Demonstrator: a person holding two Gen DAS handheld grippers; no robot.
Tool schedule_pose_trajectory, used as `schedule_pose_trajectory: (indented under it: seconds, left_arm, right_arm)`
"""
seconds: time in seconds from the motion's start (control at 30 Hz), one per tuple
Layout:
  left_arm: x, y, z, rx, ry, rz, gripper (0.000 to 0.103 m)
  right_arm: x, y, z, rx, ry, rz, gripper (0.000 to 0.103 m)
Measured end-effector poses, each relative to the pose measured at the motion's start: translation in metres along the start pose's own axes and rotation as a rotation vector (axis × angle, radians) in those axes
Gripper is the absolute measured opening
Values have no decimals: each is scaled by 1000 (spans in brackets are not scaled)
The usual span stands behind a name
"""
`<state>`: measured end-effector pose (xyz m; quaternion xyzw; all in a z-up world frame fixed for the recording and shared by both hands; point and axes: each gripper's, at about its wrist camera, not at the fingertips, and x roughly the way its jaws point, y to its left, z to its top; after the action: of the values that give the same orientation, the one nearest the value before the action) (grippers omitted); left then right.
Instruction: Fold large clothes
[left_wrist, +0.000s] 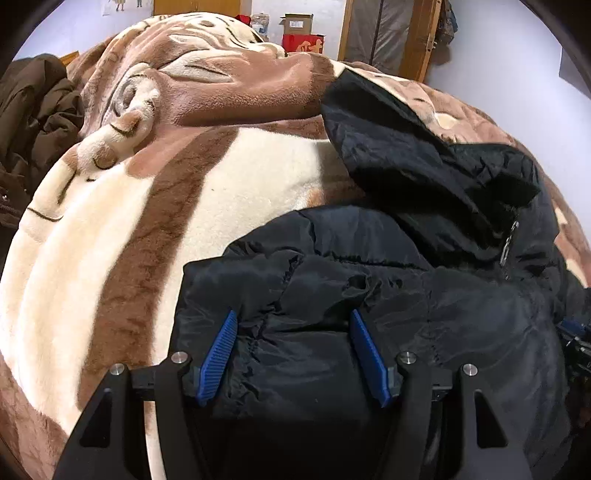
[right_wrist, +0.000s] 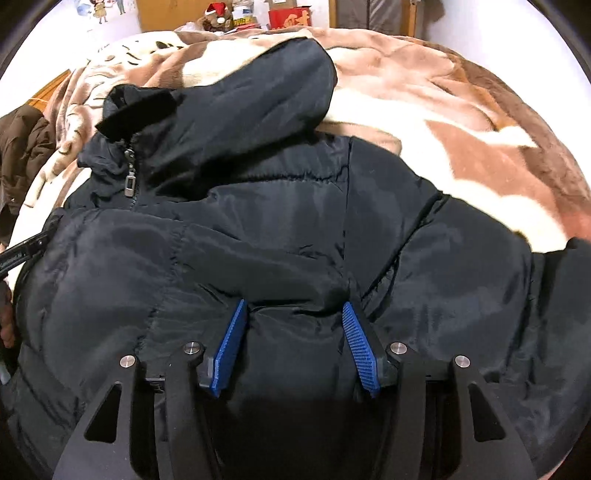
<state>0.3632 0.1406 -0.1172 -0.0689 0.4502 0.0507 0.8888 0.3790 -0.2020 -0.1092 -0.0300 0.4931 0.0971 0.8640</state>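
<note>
Both our grippers (left_wrist: 293, 321) (right_wrist: 293, 312) pinch bunched folds of the black jacket (right_wrist: 258, 229), ready to fold it over the blanket (left_wrist: 110, 240).

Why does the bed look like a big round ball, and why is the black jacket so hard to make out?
Left wrist view: the fisheye lens bulges the blanket and darkens the corners. Right wrist view: same bulge; the black puffer jacket shows only dull sheen, and the near part is in shadow.
</note>
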Motion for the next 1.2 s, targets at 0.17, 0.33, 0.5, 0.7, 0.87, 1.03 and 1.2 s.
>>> schedule_pose_trajectory:
  seconds: [0.17, 0.33, 0.5, 0.7, 0.87, 1.03, 1.2]
  left_arm:
    - [-18, 1, 7, 5, 8, 14, 62]
    - [-81, 1, -3, -14, -64, -56, 58]
    - [-69, -2, -35, -7, 31, -40, 58]
    - [-77, -5, -41, -34, 54, -43, 58]
    - [-141, -20, -57, -28, -20, -80, 58]
    - [-205, -46, -90, 4, -70, -135, 58]
    - [-255, -76, -134, 46, -77, -171, 58]
  right_arm:
    - [-13, -1, 8, 14, 25, -1, 55]
    - [-71, -3, -3, 26, -60, 12, 55]
    - [-60, 2, -33, 9, -6, -7, 55]
    - [-63, -2, -41, 32, 29, -5, 55]
    - [-123, -5, -64, 58, -48, 14, 55]
    - [-185, 0, -109, 68, -109, 3, 55]
    - [-233, 0, -152, 99, -152, -15, 55]
